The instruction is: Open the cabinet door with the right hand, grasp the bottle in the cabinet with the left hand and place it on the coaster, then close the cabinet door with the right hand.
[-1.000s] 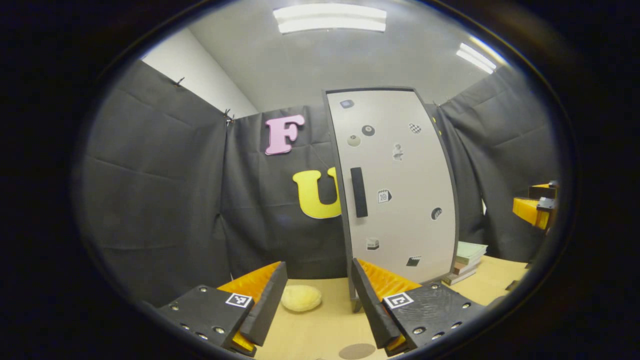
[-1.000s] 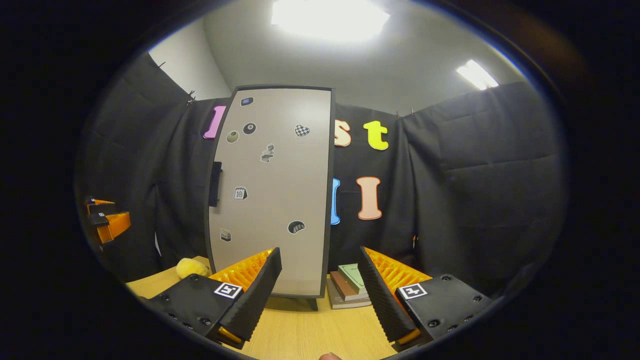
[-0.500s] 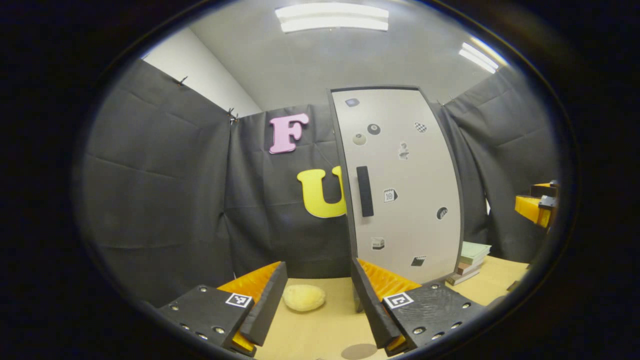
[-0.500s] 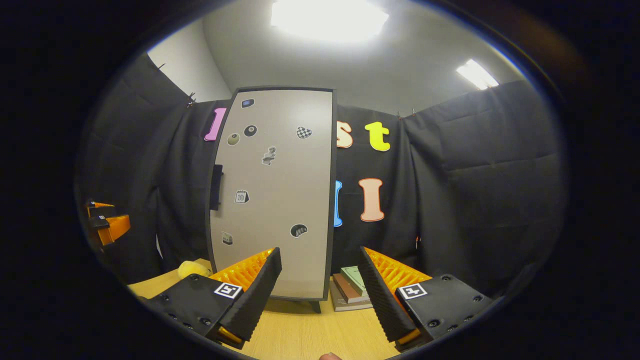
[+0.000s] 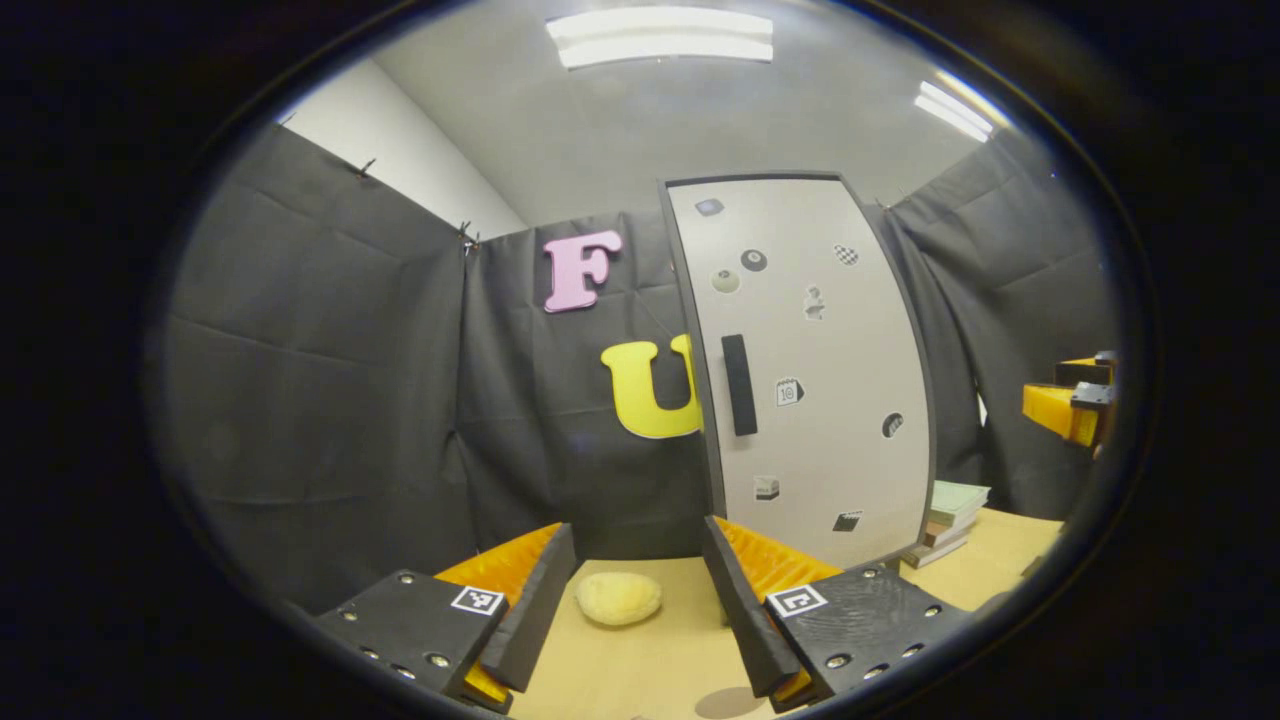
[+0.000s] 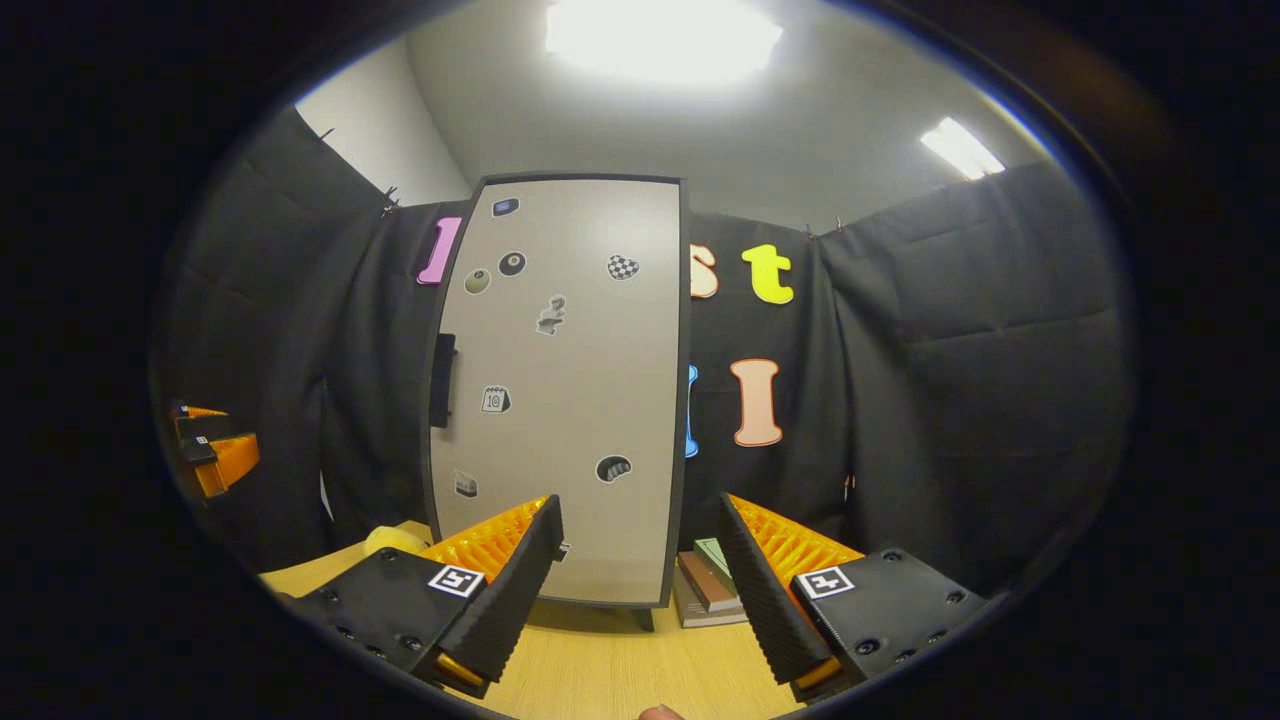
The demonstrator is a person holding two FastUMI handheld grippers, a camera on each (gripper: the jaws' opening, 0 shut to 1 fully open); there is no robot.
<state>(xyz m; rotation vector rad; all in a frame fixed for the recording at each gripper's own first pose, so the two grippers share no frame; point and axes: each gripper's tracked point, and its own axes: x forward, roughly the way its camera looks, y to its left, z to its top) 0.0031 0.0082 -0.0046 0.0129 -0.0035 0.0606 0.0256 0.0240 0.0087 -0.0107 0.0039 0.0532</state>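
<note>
A tall grey cabinet stands at the back of the wooden table, its door shut and dotted with small stickers. A dark vertical handle sits on the door's left edge. My left gripper is open, well short of the cabinet and to its left. My right gripper is open too, facing the lower part of the door from a distance. Each gripper appears at the edge of the other's view: the right gripper and the left gripper. A dark round coaster lies on the table near my left gripper.
A yellow sponge-like lump lies on the table left of the cabinet. A small stack of books rests beside the cabinet's right side. Black cloth walls close the booth all round.
Both views have drifted slightly, so the cabinet sits a little further right in each. Both grippers stay open; the door stays shut.
</note>
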